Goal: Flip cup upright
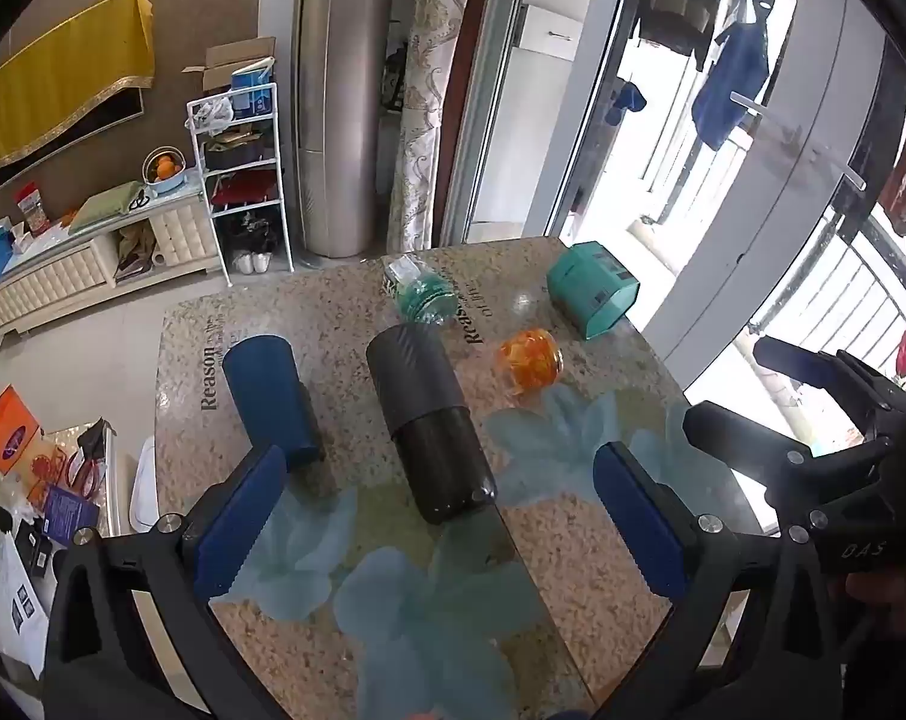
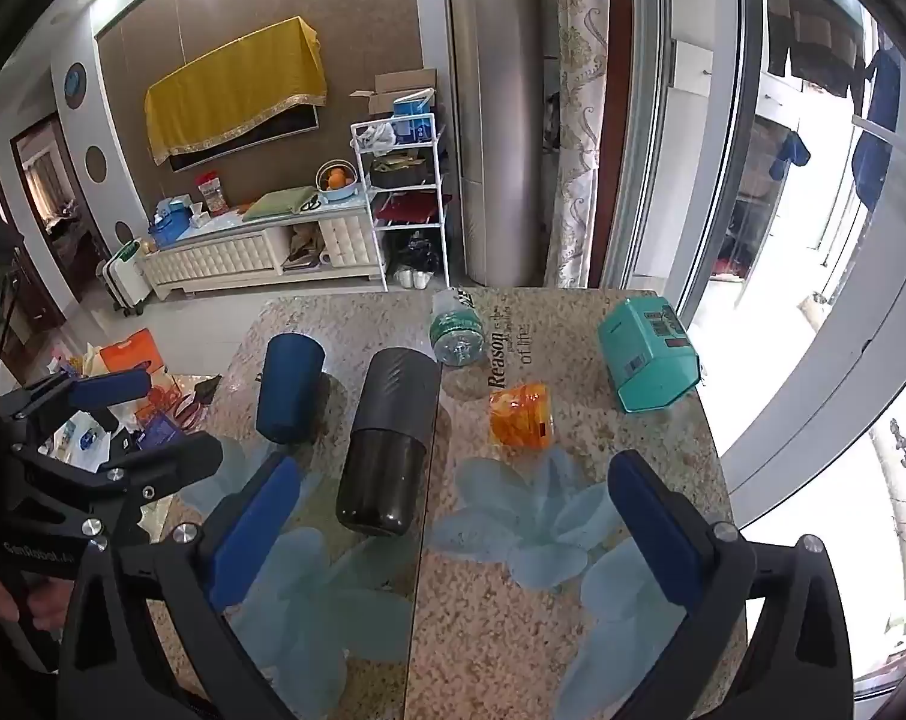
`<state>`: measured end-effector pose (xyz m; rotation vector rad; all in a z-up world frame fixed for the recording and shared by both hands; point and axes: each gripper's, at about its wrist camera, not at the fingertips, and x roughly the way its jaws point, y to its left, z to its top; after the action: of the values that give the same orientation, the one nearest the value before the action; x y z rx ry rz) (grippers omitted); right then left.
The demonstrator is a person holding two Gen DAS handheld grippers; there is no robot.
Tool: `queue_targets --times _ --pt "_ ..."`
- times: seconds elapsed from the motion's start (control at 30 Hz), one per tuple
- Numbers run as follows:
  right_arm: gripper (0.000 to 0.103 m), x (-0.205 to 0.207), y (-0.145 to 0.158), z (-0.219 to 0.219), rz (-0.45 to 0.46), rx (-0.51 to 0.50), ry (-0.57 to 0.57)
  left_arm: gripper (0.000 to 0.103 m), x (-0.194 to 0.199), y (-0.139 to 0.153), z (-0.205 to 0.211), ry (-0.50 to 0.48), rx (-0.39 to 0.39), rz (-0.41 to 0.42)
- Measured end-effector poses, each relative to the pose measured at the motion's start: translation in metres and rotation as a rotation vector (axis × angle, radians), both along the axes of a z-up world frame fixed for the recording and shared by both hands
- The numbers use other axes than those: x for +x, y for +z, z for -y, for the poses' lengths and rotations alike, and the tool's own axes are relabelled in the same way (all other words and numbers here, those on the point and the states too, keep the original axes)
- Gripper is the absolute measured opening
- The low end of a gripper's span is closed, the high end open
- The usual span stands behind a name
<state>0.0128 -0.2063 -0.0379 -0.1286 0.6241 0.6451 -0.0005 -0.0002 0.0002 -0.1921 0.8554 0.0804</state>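
Observation:
A dark blue cup (image 1: 270,399) lies on its side on the speckled table (image 1: 573,570), left of a black cylindrical flask (image 1: 429,426) that also lies flat. Both show in the right wrist view, the cup (image 2: 290,387) and the flask (image 2: 387,441). My left gripper (image 1: 441,528) is open, above the near table, with the flask's end between its blue pads. My right gripper (image 2: 453,534) is open and empty, right of the flask. The right gripper also shows at the right edge of the left wrist view (image 1: 747,390).
An orange jar (image 1: 530,360), a clear bottle with green label (image 1: 420,294) and a teal box (image 1: 591,288) lie farther back on the table. The table edge drops to the floor at left; a glass door stands at right.

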Motion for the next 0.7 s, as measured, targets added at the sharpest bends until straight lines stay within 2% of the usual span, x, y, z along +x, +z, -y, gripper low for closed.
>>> queue_targets --times 0.07,0.13,0.43,0.7 --pt "0.103 0.001 0.0 0.002 0.005 0.01 -0.002 0.103 0.003 0.0 0.0 0.004 0.003 -0.03" --pt "0.103 0.0 0.0 0.002 0.003 0.009 -0.001 0.103 0.001 0.0 0.001 0.003 0.015 -0.009" --pt "0.103 0.003 0.008 0.003 -0.01 0.021 0.0 0.103 -0.013 0.004 0.005 0.015 -0.003 -0.007" --pt "0.103 -0.002 0.007 0.006 -0.001 0.03 -0.004 0.103 -0.005 0.003 0.005 0.015 0.008 -0.013"
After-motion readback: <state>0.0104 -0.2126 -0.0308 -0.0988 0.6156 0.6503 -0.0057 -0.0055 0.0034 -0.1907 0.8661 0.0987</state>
